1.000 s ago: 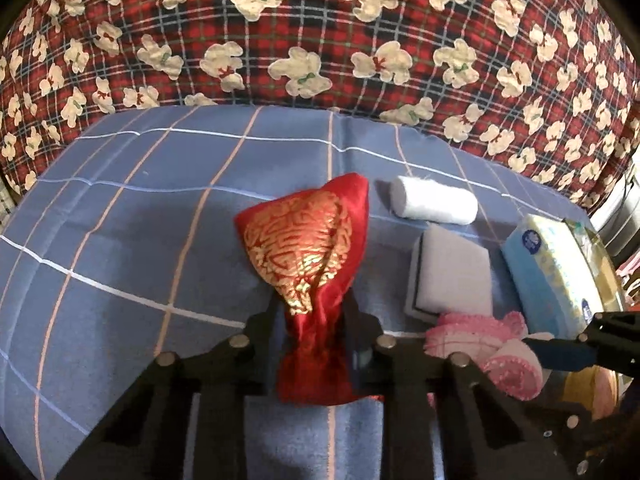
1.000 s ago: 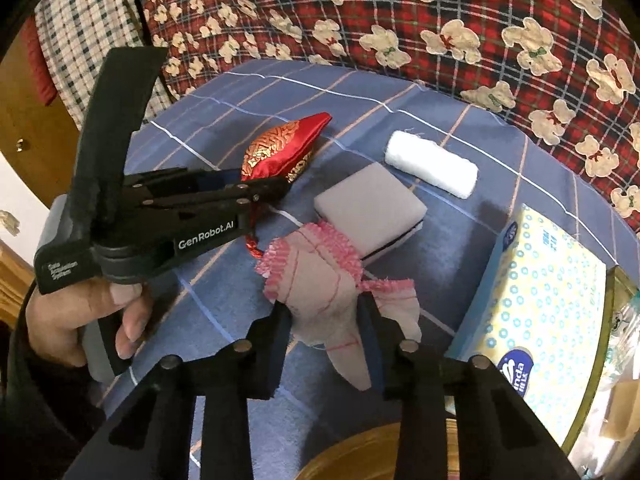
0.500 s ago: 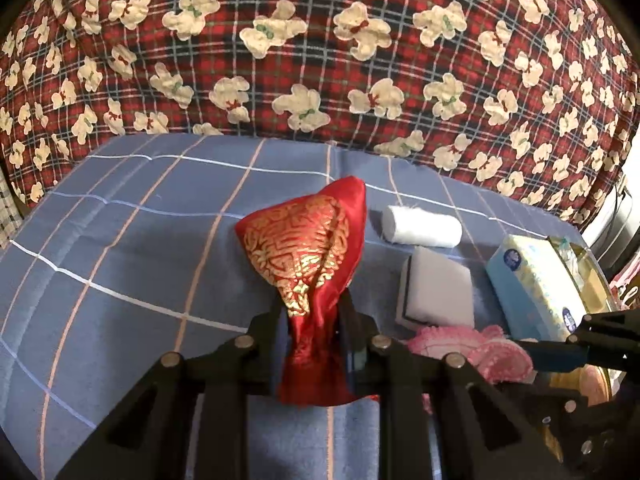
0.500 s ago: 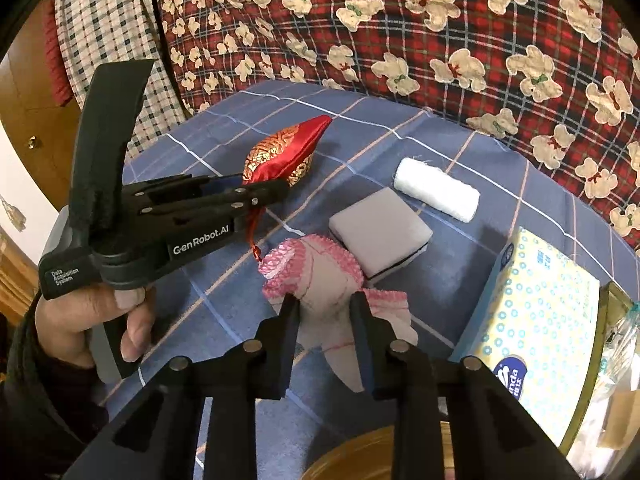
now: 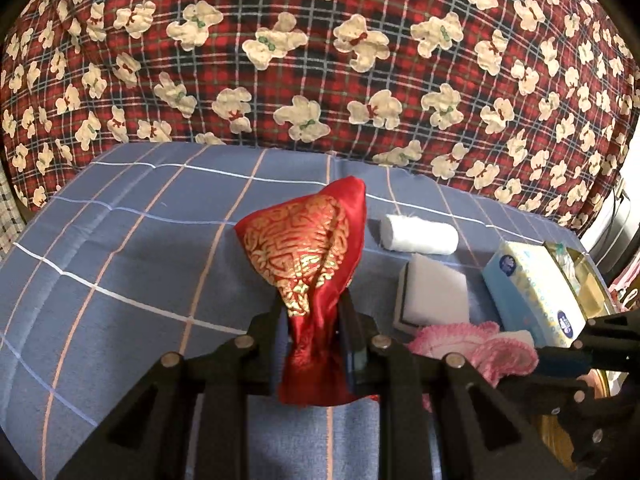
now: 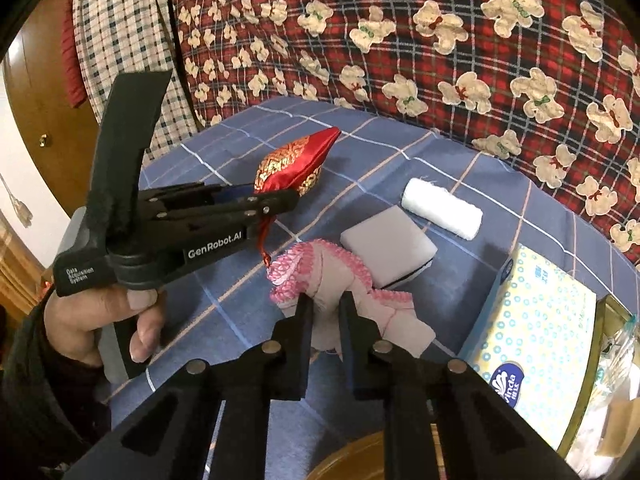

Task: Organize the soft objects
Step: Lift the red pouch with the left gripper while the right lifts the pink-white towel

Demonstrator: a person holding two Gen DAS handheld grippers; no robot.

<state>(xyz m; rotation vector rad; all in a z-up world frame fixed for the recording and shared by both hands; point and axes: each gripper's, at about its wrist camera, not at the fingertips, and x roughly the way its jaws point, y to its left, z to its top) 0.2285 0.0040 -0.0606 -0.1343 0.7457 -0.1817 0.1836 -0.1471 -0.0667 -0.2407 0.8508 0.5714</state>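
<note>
Left gripper (image 5: 312, 312) is pinching my red pouch (image 5: 312, 248) by its neck, lifting it off the blue bedspread (image 5: 120, 280); right gripper (image 6: 326, 308), jaws just closing, is clamping the pink sock (image 6: 320, 276) beside the sponge (image 6: 386, 244).

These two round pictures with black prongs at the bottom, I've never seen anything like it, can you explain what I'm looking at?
A person holds a hand-squeezed gripper in each hand, with a wide-angle camera on each looking along its two black fingers. One picture is from the left gripper, shut on a red and gold pouch. The other is from the right gripper, whose jaws have just been closing on a pink frilly sock; it also shows the hand holding the left gripper. On the blue checked sheet lie a white roll, a grey sponge and a tissue pack.
</note>
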